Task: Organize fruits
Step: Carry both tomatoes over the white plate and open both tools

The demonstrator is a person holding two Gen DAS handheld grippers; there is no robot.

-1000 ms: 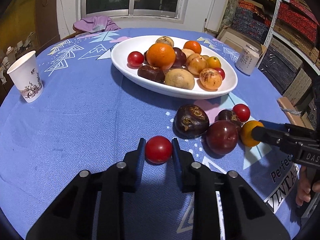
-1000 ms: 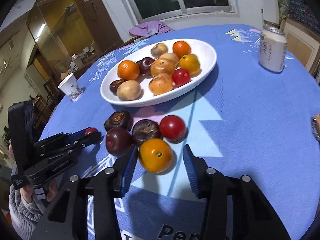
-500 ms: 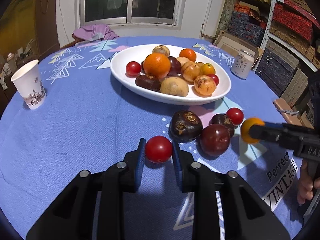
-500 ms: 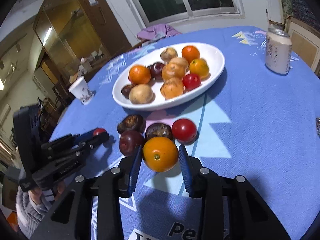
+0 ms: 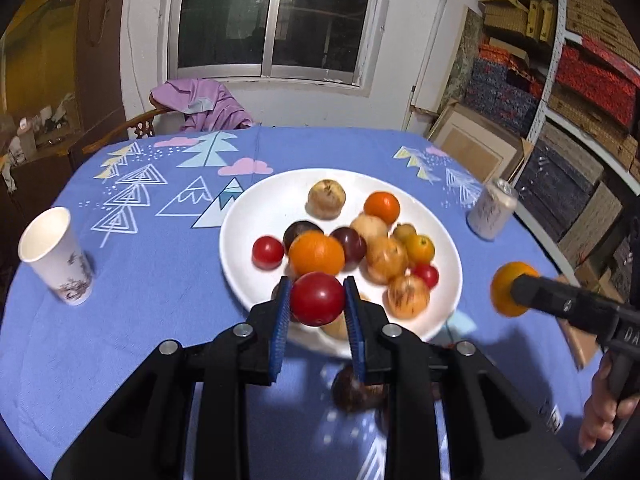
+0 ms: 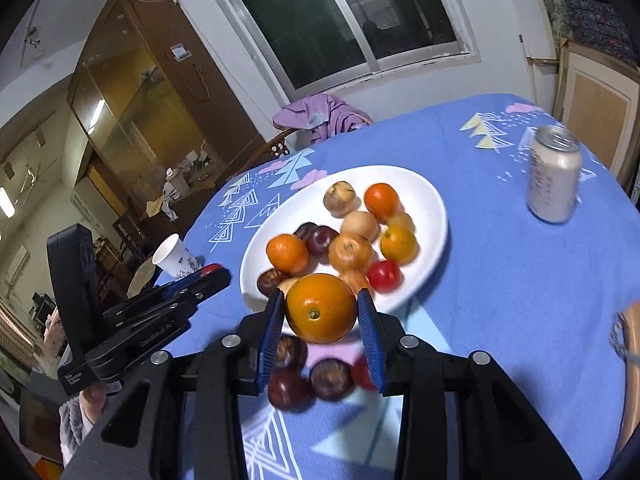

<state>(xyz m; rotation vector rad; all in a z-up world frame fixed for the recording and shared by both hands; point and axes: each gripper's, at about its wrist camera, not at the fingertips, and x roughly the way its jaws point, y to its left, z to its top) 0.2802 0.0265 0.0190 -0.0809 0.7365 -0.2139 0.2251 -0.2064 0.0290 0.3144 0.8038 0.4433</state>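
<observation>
Having lifted both fruits off the table, we hold the red tomato (image 5: 317, 299) in our left gripper (image 5: 316, 312) and the orange (image 6: 321, 307) in our right gripper (image 6: 320, 322), closed snugly, near the plate's (image 5: 244, 240) 6 o'clock rim, ready to drop in.

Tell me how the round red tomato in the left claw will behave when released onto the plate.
The round red tomato, smooth and glossy, will probably roll once the left claw opens. The crowded white oval plate may stop it against other fruit. It likely bruises if squeezed harder.
</observation>
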